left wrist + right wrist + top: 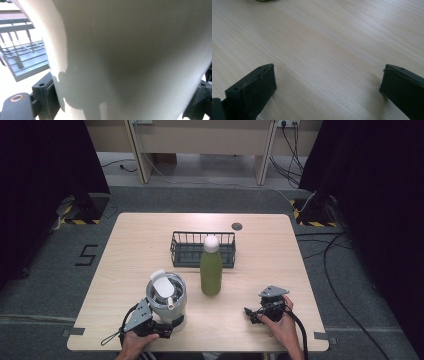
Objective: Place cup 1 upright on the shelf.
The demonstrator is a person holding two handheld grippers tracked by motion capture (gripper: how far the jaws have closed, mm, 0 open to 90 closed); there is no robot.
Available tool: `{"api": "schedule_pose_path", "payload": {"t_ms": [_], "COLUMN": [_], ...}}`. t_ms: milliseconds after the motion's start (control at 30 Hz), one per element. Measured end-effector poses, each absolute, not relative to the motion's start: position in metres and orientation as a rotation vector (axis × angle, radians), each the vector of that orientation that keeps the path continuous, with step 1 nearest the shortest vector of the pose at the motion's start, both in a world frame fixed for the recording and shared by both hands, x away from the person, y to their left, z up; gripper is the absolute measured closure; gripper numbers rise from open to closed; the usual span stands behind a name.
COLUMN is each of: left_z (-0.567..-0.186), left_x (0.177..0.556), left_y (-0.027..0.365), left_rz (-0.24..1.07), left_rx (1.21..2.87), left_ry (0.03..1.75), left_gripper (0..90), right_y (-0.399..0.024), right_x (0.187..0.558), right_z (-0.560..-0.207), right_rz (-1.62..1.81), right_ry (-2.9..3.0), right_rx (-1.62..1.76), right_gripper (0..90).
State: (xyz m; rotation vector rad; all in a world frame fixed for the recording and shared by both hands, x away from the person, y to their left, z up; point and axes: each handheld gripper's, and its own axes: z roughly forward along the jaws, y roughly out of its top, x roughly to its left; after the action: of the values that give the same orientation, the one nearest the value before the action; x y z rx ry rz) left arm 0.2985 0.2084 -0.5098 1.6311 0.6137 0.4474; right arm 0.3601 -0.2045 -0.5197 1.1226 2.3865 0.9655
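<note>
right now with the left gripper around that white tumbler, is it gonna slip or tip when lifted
The tumbler looks hard and smooth-walled, so it could slip between the left gripper's jaws, which sit low on its body. Being gripped low with a lid on top, it may lean when raised. It looks rigid, unlikely to flex.

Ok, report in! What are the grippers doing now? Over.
Left gripper shut on white tumbler. Right gripper open over bare table. Green bottle stands close beside tumbler.

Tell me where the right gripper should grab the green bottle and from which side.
Grip the green bottle around its straight middle body, coming in level from its right, where the right gripper rests open on the table. It stands upright; the rounded white cap would likely slip.
</note>
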Motion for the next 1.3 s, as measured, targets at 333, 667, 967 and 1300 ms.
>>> {"api": "schedule_pose_path", "payload": {"t_ms": [333,667,967,1300], "left_z": [-0.493,-0.475,-0.458,-0.432], "left_x": [0.312,0.330,0.350,0.379], "left_y": [0.219,0.225,0.230,0.233], "left_rz": [0.456,0.458,0.504,0.537], "left_rx": [1.603,1.591,1.588,1.577], "left_ry": [0.648,0.692,0.702,0.713], "left_gripper": [11.1,11.1,11.1,11.1], "right_y": [-0.204,-0.204,-0.204,-0.204], "right_x": [0.360,0.360,0.361,0.361], "right_z": [-0.520,-0.520,-0.520,-0.520], "right_rz": [0.965,0.967,0.967,0.967], "right_ry": [2.387,2.385,2.386,2.387], "right_rx": [1.123,1.128,1.132,1.127], "right_gripper": [0.3,0.3,0.3,0.3]}}
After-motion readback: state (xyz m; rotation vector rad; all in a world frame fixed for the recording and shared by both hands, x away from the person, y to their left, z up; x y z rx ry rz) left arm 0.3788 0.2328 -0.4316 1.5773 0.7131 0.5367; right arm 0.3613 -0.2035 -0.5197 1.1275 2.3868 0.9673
